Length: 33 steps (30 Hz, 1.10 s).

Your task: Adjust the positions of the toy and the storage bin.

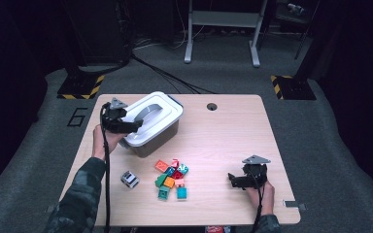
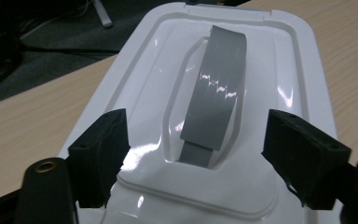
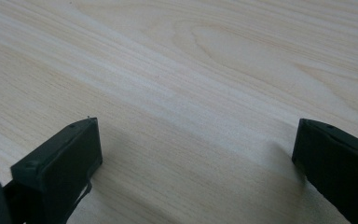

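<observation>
White plastic catches my eye first: the lid (image 2: 205,140) of the storage box (image 1: 151,127), with a grey strap handle (image 2: 216,93) arched along its middle. The box sits on the left far part of the wooden table (image 1: 223,136), lid still on.

My left gripper (image 1: 126,127) is at the near left end of that lid. In the left gripper view its two black jaws stand apart, one on each side of the handle's near end, just over the lid's surface; the handle lies between them and I see a clear gap on either side, so the pads press on nothing. Whether the jaw tips touch the lid itself I cannot tell.

Near of the box, a loose cluster of coloured bricks (image 1: 171,178) lies on the table in orange, red, green and teal, and a grey and white block (image 1: 129,179) sits just left of them.

My right gripper (image 1: 234,180) rests well apart from the box, at the near right of the table. Its jaws are wide apart with only bare wood grain between them.
</observation>
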Each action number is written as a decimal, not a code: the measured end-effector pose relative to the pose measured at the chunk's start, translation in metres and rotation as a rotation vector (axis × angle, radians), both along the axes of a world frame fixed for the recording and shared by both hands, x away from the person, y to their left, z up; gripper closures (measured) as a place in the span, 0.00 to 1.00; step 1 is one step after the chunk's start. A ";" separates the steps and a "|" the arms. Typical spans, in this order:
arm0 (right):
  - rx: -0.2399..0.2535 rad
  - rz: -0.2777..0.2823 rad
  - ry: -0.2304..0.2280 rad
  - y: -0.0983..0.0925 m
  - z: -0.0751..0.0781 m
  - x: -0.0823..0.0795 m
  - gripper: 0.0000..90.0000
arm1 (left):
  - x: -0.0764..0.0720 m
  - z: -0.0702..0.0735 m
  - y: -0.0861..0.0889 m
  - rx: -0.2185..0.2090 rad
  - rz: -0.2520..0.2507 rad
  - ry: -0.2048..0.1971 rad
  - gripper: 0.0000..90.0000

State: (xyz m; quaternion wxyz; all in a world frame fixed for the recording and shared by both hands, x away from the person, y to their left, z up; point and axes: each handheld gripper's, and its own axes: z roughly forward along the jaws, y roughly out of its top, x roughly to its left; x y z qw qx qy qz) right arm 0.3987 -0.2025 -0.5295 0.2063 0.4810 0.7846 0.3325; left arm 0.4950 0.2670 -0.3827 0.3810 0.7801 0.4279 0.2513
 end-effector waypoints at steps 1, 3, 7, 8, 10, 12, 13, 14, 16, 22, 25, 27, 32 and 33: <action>0.000 0.000 0.000 0.000 0.000 0.000 0.01 | 0.001 0.000 -0.002 0.012 -0.002 -0.003 0.29; 0.000 0.000 -0.001 0.000 0.000 0.000 0.01 | 0.004 0.000 -0.005 0.031 -0.005 0.008 0.35; 0.004 -0.003 0.003 0.000 0.000 0.000 0.01 | 0.008 0.000 -0.011 0.043 0.011 0.001 0.44; 0.004 -0.004 0.003 0.000 0.000 0.000 0.01 | 0.008 0.000 -0.012 0.044 0.013 0.002 0.49; 0.004 -0.004 0.003 0.000 0.000 0.000 0.01 | 0.009 -0.001 -0.014 0.055 0.009 0.004 0.52; 0.004 -0.003 0.001 0.000 0.000 0.000 0.01 | 0.011 -0.002 -0.018 0.067 0.001 0.015 0.58; 0.004 -0.003 0.001 0.000 0.000 0.000 0.01 | 0.011 -0.002 -0.018 0.067 0.001 0.015 0.60; -0.001 0.002 -0.004 0.000 0.000 0.000 0.02 | 0.011 -0.003 -0.020 0.065 0.005 0.011 0.64; 0.000 0.002 -0.002 0.000 0.000 0.000 0.02 | 0.010 -0.005 -0.022 0.076 -0.001 0.003 0.67; 0.001 0.002 -0.003 0.000 0.000 0.000 0.02 | 0.008 -0.006 -0.027 0.118 -0.016 -0.022 0.70; 0.011 -0.012 0.008 0.001 0.000 -0.001 0.02 | 0.007 -0.007 -0.029 0.130 -0.044 -0.038 0.72; 0.013 -0.014 0.010 0.001 0.001 -0.001 0.02 | 0.007 -0.008 -0.031 0.131 -0.062 -0.042 0.73; 0.017 -0.014 0.011 0.001 0.001 -0.001 0.02 | 0.008 -0.009 -0.035 0.132 -0.088 -0.056 0.74; 0.014 -0.014 0.009 0.001 0.000 -0.001 0.02 | 0.008 -0.008 -0.035 0.135 -0.098 -0.051 0.74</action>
